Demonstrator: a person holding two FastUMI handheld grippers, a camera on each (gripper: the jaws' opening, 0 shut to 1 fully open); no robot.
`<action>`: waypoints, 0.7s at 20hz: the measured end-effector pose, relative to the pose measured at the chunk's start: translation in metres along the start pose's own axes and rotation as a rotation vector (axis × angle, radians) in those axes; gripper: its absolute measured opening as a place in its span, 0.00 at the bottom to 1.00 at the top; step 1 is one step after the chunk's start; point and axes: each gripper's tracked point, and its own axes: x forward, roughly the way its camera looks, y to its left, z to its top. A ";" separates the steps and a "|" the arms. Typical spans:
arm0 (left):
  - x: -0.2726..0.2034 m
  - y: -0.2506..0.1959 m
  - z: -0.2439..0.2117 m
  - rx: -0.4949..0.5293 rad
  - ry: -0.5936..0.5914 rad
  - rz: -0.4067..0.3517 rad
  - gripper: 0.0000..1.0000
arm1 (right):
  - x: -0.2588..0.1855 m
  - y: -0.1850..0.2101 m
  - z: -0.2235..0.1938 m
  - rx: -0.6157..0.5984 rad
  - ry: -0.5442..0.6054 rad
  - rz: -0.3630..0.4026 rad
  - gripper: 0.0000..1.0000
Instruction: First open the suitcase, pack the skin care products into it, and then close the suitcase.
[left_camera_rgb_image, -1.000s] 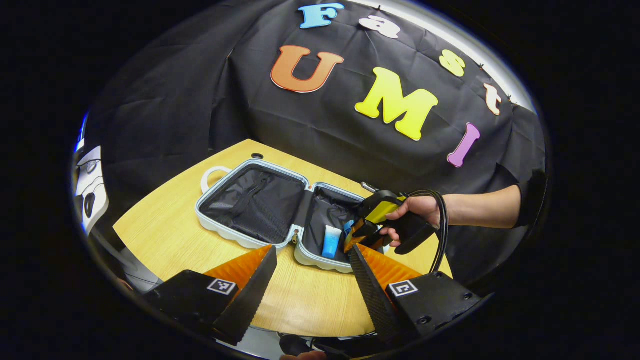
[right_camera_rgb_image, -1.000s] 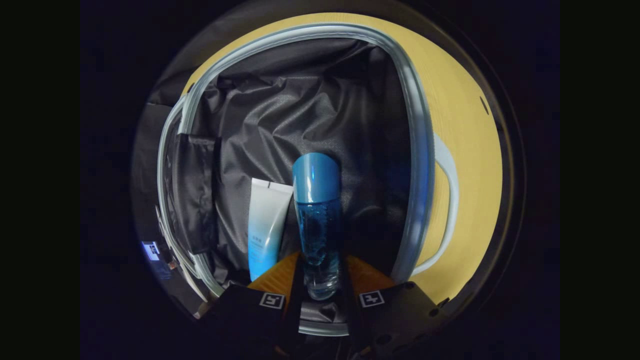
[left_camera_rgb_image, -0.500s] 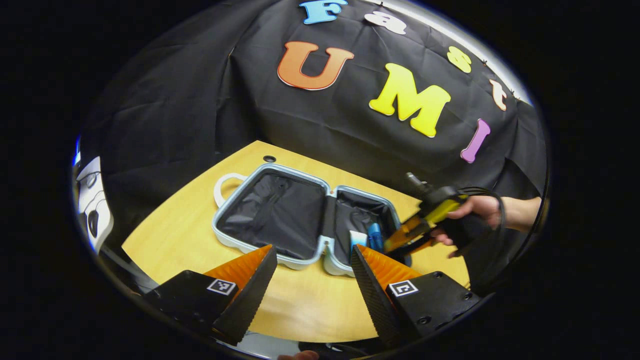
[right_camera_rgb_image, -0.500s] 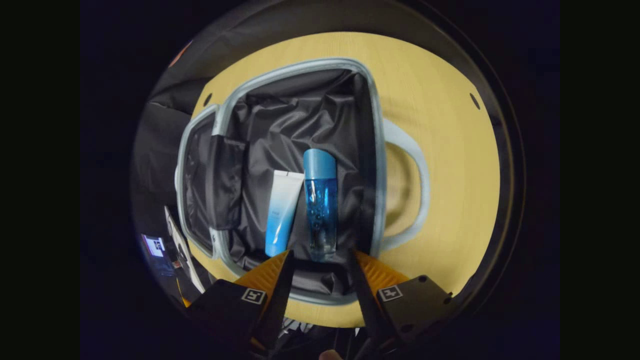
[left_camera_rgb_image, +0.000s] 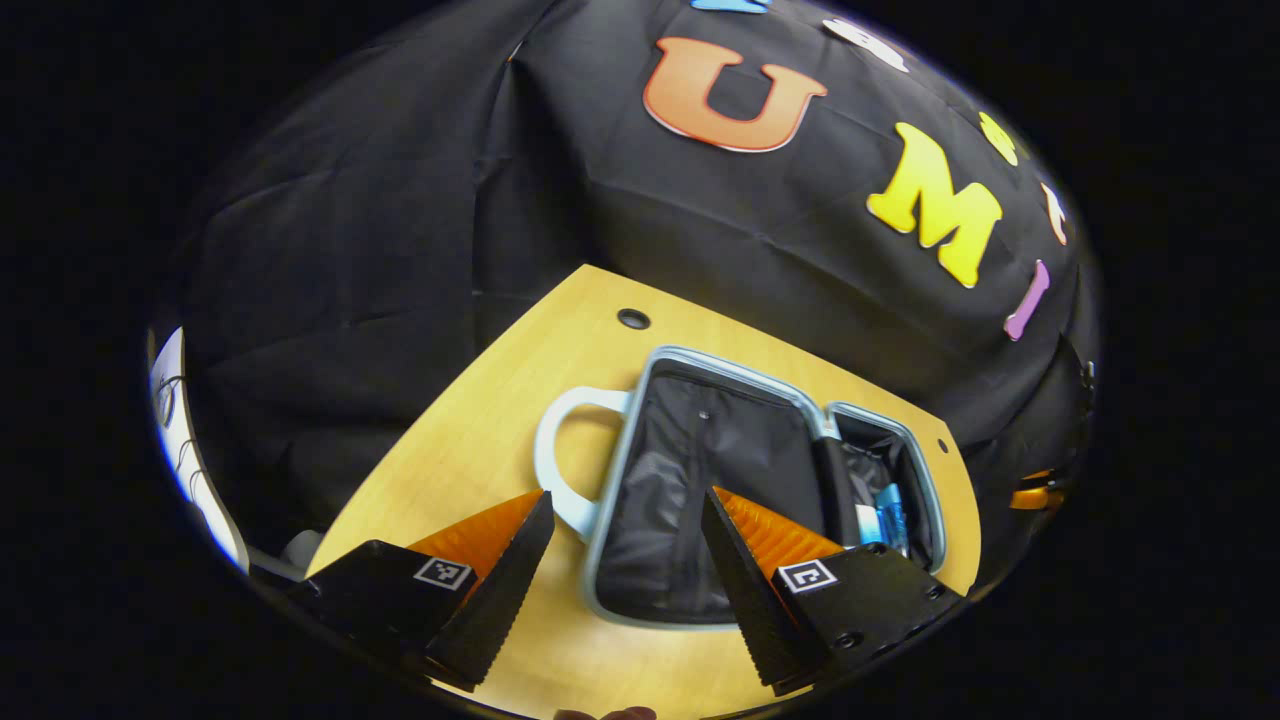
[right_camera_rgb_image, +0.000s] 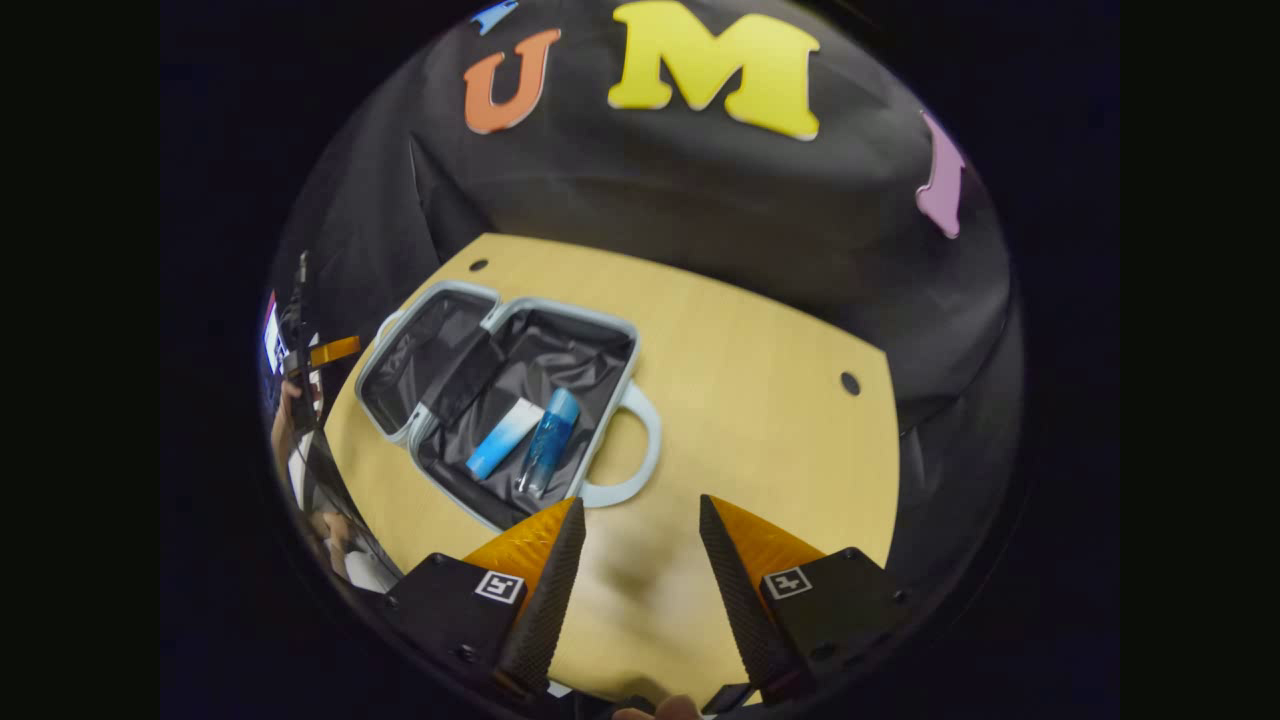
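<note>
In the left gripper view, the left gripper's (left_camera_rgb_image: 625, 510) far-side finger (left_camera_rgb_image: 745, 560) covers part of the suitcase (left_camera_rgb_image: 700, 470) lining. The tube (left_camera_rgb_image: 867, 523) and bottle (left_camera_rgb_image: 890, 512) are mostly hidden behind the suitcase divider. In the right gripper view, the hand (right_camera_rgb_image: 290, 420) at the picture's edge is small and unclear.

Ahead of the right gripper (right_camera_rgb_image: 630, 560), the suitcase (right_camera_rgb_image: 433, 438) has a pale grey-blue shell and handle with glossy black lining. Inside lie a tube (right_camera_rgb_image: 503, 438) fading from white to bright blue and a clear blue bottle (right_camera_rgb_image: 546, 442) with a blue cap. The table (right_camera_rgb_image: 760, 400) is light yellow wood grain.
</note>
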 end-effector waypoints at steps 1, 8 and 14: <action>0.014 0.012 0.004 -0.007 0.016 0.018 0.95 | -0.012 -0.002 -0.003 0.031 -0.020 0.002 0.69; 0.077 0.046 0.012 -0.078 0.107 0.039 0.94 | -0.045 -0.017 -0.018 0.053 -0.080 -0.028 0.67; 0.109 0.056 -0.002 -0.084 0.182 0.105 0.81 | -0.047 -0.024 -0.021 0.106 -0.075 -0.034 0.69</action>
